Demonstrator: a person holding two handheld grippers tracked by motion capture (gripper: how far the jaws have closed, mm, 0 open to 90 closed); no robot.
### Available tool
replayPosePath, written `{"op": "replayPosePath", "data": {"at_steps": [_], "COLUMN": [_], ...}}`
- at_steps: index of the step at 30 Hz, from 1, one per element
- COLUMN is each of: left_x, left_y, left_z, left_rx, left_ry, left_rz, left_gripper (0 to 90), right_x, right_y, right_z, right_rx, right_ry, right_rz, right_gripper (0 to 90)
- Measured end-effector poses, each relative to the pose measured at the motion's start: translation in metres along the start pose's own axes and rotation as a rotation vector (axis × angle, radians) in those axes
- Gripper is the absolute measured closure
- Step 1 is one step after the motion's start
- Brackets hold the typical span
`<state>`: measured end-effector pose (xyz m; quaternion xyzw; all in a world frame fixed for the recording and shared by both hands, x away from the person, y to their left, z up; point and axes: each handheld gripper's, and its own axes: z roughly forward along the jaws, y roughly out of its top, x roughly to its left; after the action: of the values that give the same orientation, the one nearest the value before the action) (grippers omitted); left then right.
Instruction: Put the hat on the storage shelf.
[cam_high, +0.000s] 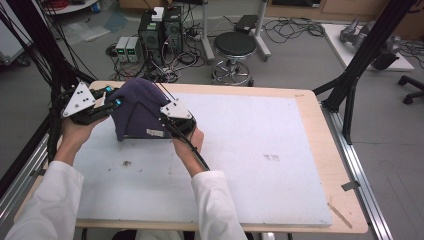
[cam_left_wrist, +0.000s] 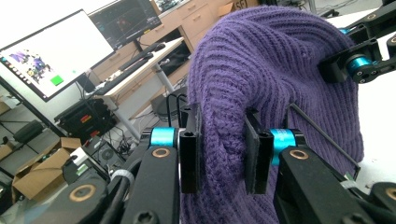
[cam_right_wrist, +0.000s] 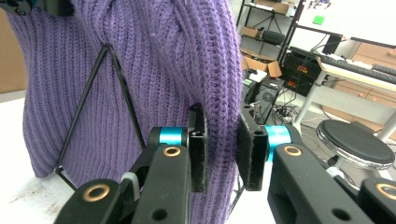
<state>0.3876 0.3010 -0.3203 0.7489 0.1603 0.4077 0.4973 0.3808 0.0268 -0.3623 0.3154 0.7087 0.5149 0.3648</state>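
Cables and computers crowd the floor beyond the white surface (cam_high: 250, 150), where a purple knit hat (cam_high: 137, 112) hangs between both grippers. Left gripper (cam_left_wrist: 219, 149) pinches a fold. Right gripper (cam_right_wrist: 222, 151) clamps another; uneven pulling could slip the knit free.

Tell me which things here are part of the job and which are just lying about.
In the job:
purple knit hat
black wire stand under the hat
left gripper, clamped on the knit
right gripper, clamped on the knit

Lying about:
round stool
computer towers
floor cables
monitor
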Motion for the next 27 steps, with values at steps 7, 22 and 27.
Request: {"op": "replayPosePath", "data": {"at_steps": [7, 22, 27], "left_x": [-0.001, -0.007, -0.011], "left_y": [0.001, 0.001, 0.0], "left_z": [0.0, 0.0, -0.001], "left_rx": [-0.002, -0.011, -0.008], "left_ry": [-0.003, 0.037, 0.076], "left_rz": [-0.001, -0.043, -0.095], "left_gripper": [71.4, 63.0, 55.6], "right_x": [0.0, -0.002, -0.003], "right_y": [0.0, -0.003, -0.004], "right_z": [-0.001, -0.003, -0.006], "right_rx": [0.006, -0.019, -0.031], "right_ry": [-0.003, 0.005, 0.003], "right_rz": [0.004, 0.038, 0.076], "right_gripper": [76.7, 65.1, 34.9]}}
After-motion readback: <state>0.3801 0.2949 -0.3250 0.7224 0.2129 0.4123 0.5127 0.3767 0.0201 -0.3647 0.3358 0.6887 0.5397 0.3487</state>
